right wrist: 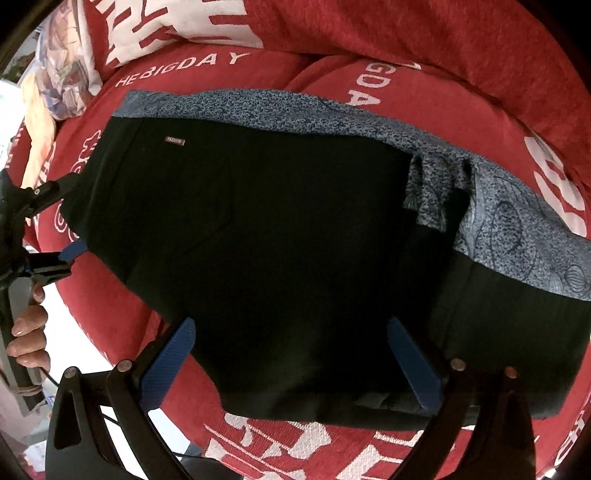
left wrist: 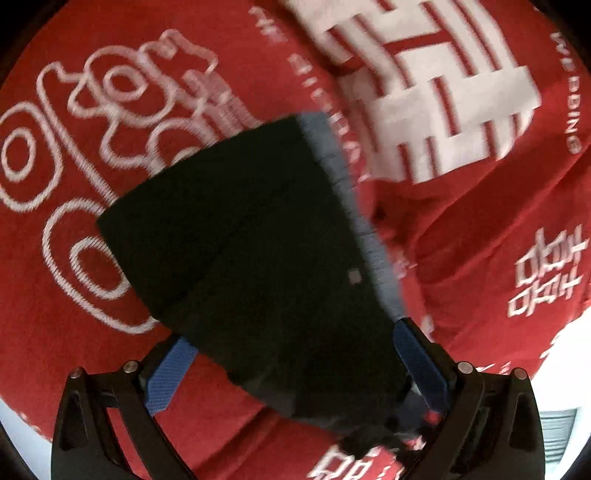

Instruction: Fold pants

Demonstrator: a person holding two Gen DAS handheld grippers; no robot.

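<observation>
Pants (right wrist: 258, 229), folded compactly at frame centre on the red blanket (right wrist: 369, 29), are straddled by both grippers (right wrist: 291, 354) (left wrist: 295, 354), fingers spread; final smoothing is judged next.

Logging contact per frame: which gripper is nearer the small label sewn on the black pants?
Left. The left gripper sits at the pants edge on the label side; the right gripper straddles the opposite, lower edge, jaws open.
</observation>
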